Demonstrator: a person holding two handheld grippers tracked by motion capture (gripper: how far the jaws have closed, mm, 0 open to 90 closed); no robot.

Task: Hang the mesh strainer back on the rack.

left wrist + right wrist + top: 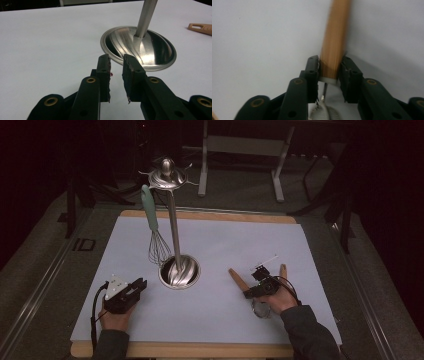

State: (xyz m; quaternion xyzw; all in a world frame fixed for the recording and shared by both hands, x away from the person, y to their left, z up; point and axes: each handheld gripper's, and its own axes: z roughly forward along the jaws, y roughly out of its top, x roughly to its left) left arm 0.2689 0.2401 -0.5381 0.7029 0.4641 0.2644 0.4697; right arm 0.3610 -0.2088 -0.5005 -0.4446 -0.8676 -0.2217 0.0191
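Observation:
A steel utensil stand has a round base [180, 272] [150, 47] and a tall pole [173, 227] with a hooked top [166, 174]. A wire whisk [158, 247] with a pale green handle hangs from it. My left gripper [140, 285] [116, 75] rests on the mat just left of the base, its jaws a little apart with nothing between them. My right gripper [260, 274] [329, 75] is shut on a round wooden handle [334, 37] near its grey ferrule. A wire-mesh head shows below the jaws in the right gripper view and under that hand [261, 309].
A pale mat [225, 235] covers a wooden board [200, 350]. Two wooden handle ends [235, 276] [283, 270] stick out on either side of the right gripper; the slotted one [200, 27] lies right of the base. A table frame [240, 150] stands beyond.

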